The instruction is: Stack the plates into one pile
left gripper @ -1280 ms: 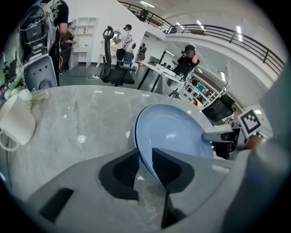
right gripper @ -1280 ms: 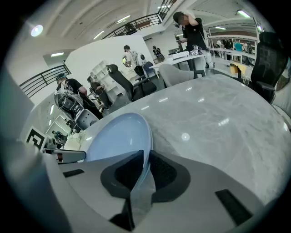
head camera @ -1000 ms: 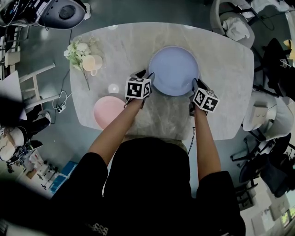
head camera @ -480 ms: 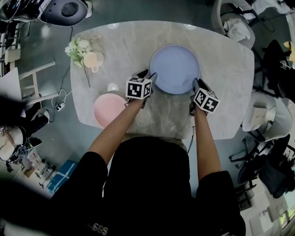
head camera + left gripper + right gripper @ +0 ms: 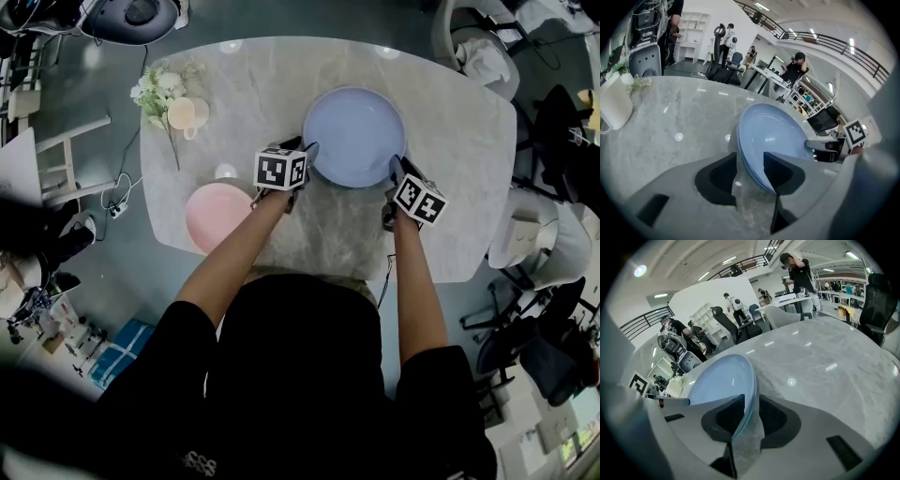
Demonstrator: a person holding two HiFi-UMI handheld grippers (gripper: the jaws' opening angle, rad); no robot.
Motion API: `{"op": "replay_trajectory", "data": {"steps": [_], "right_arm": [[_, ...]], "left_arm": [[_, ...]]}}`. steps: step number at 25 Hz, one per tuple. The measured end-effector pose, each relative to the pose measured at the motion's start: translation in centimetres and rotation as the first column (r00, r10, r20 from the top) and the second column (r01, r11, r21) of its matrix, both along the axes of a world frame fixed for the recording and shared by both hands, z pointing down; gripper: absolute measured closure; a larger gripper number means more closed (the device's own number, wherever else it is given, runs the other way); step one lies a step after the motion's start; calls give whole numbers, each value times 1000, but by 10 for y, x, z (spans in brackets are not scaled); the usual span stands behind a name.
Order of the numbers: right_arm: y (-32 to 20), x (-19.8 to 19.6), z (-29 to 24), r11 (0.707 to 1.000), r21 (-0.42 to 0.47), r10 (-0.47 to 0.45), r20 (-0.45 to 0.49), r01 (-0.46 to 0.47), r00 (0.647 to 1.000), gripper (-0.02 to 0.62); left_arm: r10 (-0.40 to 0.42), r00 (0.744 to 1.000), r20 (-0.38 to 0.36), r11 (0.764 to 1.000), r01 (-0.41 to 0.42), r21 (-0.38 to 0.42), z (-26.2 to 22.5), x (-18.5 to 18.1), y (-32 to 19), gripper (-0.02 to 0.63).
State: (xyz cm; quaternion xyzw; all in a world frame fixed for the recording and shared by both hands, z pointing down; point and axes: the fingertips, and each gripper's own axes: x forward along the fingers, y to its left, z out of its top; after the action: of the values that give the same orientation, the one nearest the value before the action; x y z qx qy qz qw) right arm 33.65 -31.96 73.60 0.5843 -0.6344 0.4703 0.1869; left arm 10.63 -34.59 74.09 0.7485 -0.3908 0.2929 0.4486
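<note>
Fingers (image 5: pixel 783 171), right gripper's (image 5: pixel 752 397) just opened, loosely straddle plate (image 5: pixel 354 136).

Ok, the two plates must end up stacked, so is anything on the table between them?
Nothing visible: bare table lies between the blue plate and the pink plate. The mug and flowers sit off that line.

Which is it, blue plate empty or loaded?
Empty. The blue plate shows bare, even glaze across its dish in the head view and both gripper views; nothing lies on it.

Black short-sleeved top (image 5: pixel 309 375); grey left tongs (image 5: pixel 306 152), right tongs (image 5: pixel 395 167), black-and-white marker cubes (image 5: pixel 281 170).
</note>
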Motion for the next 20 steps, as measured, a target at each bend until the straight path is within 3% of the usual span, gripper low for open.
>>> {"op": "replay_trajectory", "data": {"steps": [7,11,15,20], "right_arm": [[-15,0,13,1000,-23,-17,28,18,999,518],[-16,-6,16,1000,-22,2,96,0,995,531],[-16,-6,17,999,-29,23,119,-20,993,537],[-1,-12,10,997,-69,47,167,-36,985,543]], "left_arm": [[-81,994,-74,996,78,-37,9,8,-13,435],[-106,992,-75,993,101,-58,16,0,-15,515],[-102,992,-75,992,96,-78,18,3,-15,517],[-158,982,-106,985,149,-93,3,-5,-4,534]]}}
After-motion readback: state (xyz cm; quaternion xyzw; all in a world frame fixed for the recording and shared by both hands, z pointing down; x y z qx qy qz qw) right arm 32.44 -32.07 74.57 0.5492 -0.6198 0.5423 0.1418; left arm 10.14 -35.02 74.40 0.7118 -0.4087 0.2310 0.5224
